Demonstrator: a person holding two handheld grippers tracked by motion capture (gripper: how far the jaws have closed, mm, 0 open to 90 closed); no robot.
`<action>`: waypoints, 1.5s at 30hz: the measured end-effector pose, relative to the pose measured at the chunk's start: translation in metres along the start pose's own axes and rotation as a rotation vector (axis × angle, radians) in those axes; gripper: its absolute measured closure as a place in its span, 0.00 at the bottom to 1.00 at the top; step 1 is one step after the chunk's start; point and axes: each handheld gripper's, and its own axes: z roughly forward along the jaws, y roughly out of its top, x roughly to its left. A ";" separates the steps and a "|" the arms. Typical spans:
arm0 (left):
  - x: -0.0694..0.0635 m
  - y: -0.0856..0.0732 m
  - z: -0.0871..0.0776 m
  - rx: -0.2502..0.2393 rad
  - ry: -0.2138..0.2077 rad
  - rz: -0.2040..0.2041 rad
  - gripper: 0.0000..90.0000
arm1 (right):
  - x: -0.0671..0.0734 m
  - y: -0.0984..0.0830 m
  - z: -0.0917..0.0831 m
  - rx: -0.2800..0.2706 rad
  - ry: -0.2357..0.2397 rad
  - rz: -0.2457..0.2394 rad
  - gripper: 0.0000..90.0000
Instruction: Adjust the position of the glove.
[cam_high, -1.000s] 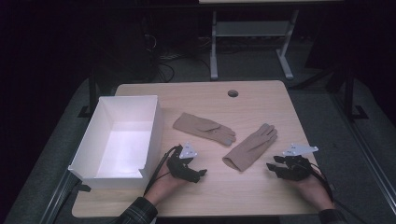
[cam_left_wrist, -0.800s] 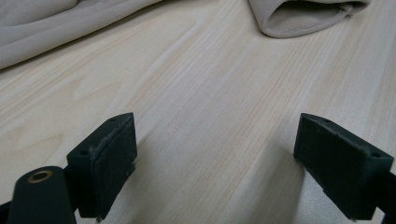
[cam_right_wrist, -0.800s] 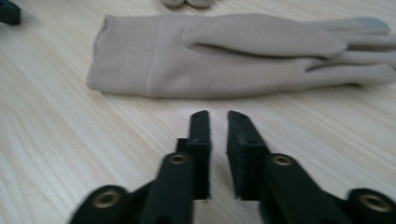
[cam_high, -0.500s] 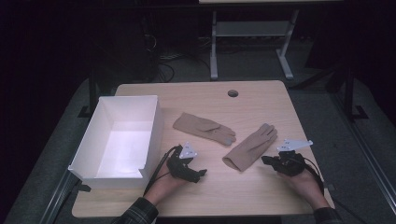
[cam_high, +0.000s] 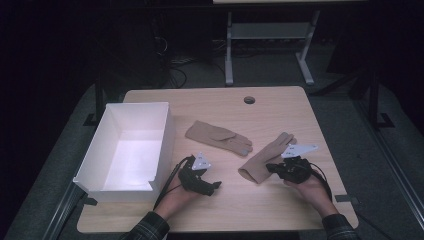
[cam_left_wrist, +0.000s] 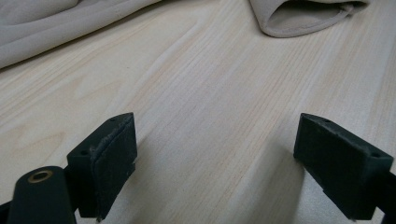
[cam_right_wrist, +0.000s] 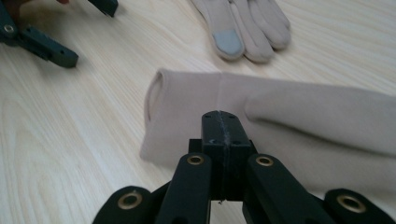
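I am pinching my right tool (cam_right_wrist: 221, 122) fully together at the near edge of the beige glove (cam_right_wrist: 299, 116) that is lying on the right half of the counter (cam_high: 280, 205), close to its open cuff. A second ago this tool was sitting farther to the right with its jaws partly apart; since then I have been sliding it in toward the glove, and the jaws have just been closing until they are now meeting face to face. In the right gripper view the clenched tips are lying against the fabric just behind the cuff, but I cannot tell whether a fold of cloth is actually caught between them or whether they are merely resting on top. My left tool (cam_left_wrist: 224, 158) is hovering released, jaws wide apart over bare wood, between the white box (cam_high: 125, 150) and the gloves, and it is not moving from where it was. The other glove (cam_high: 220, 137), with a grey fingertip patch, is lying flat near the middle of the counter, apart from both tools. My judgement is that I am starting to pick up the right-hand glove, probably to carry it across to the empty box, and that a gentle lift is going to show whether the pinch has taken hold.
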 end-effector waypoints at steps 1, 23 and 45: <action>0.000 0.000 0.000 -0.001 0.000 0.000 0.14 | 0.001 0.002 0.002 -0.002 0.006 -0.004 1.00; 0.000 0.000 0.000 -0.002 0.001 -0.003 0.14 | 0.016 0.034 0.052 0.004 0.068 -0.035 1.00; -0.001 -0.001 0.000 -0.004 0.001 -0.004 0.14 | 0.020 0.023 0.062 0.080 0.064 -0.064 1.00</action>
